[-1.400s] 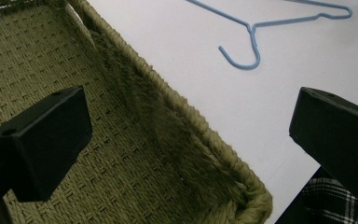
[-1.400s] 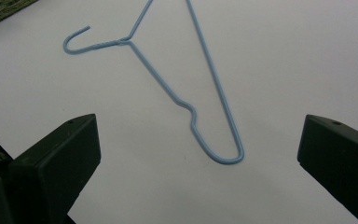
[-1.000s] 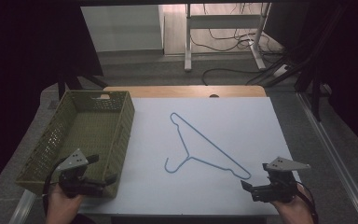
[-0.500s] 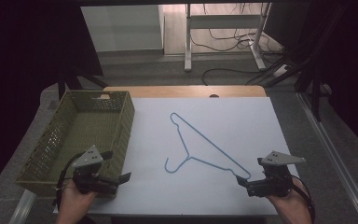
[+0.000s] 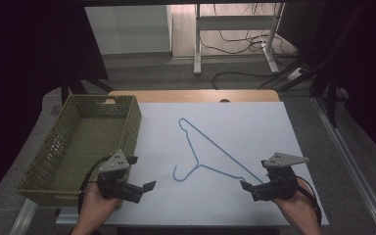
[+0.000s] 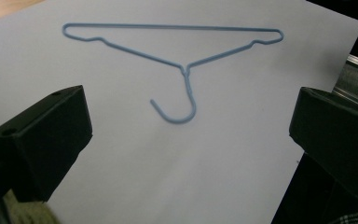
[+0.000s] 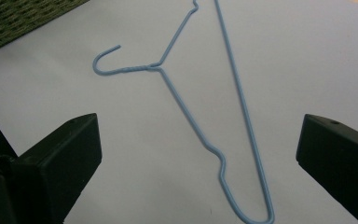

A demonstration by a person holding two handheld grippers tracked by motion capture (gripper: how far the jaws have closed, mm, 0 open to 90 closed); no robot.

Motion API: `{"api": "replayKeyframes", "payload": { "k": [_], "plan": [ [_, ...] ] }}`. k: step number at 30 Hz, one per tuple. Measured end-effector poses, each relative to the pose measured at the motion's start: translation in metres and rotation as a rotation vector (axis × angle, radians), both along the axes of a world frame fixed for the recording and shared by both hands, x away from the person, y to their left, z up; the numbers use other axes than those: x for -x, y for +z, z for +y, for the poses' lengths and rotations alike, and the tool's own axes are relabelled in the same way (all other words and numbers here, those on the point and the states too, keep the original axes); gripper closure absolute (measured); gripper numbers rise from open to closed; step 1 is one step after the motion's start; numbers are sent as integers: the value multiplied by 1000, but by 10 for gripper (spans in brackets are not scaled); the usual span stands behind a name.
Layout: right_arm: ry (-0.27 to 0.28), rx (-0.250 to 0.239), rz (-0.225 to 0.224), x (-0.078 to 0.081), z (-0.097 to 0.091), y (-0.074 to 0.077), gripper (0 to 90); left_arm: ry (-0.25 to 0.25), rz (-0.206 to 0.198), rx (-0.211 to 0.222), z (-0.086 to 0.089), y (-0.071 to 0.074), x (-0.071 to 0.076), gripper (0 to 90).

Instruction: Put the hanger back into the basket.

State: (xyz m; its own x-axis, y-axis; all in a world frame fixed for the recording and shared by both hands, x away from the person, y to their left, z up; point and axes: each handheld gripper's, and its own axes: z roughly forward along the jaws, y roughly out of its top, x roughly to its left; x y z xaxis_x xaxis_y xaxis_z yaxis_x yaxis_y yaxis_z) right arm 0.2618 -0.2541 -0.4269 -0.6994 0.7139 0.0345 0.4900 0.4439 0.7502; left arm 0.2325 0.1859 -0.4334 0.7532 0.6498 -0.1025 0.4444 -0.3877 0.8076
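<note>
The counter is carrying a white sheet that is covering nearly all of its top, leaving a strip of bare wood showing along the far edge. A blue wire hanger is lying flat on the white near the middle, its hook pointing toward the near left. An olive woven basket is sitting on the left side, well apart from the hanger and overhanging the sheet's left edge.

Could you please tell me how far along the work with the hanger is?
Nothing looks done: the hanger lies flat on the white table, ungrasped. Both hand-held grippers, left and right, are open, the right one at its near corner. Grasping and moving it remain; the basket beside it holds nothing visible.
</note>
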Motion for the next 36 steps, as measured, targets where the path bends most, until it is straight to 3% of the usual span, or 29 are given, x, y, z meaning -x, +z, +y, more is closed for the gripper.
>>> {"api": "replayKeyframes", "payload": {
  "k": [8,15,19,24,36],
  "plan": [
    [25,9,16,-11,11,-2,0,-24,13,2,-15,-4,-11,0],
    [30,17,19,-20,22,-5,0,-46,67,32,-30,-13,-23,0],
    [36,21,19,-24,29,-6,0,-55,76,12,-38,-18,-27,0],
    [46,36,24,-31,39,-9,0,-50,83,-8,-44,-27,-33,0],
    [102,57,67,-52,67,-19,0,-22,88,-7,-48,-37,-44,0]
  ]
}}
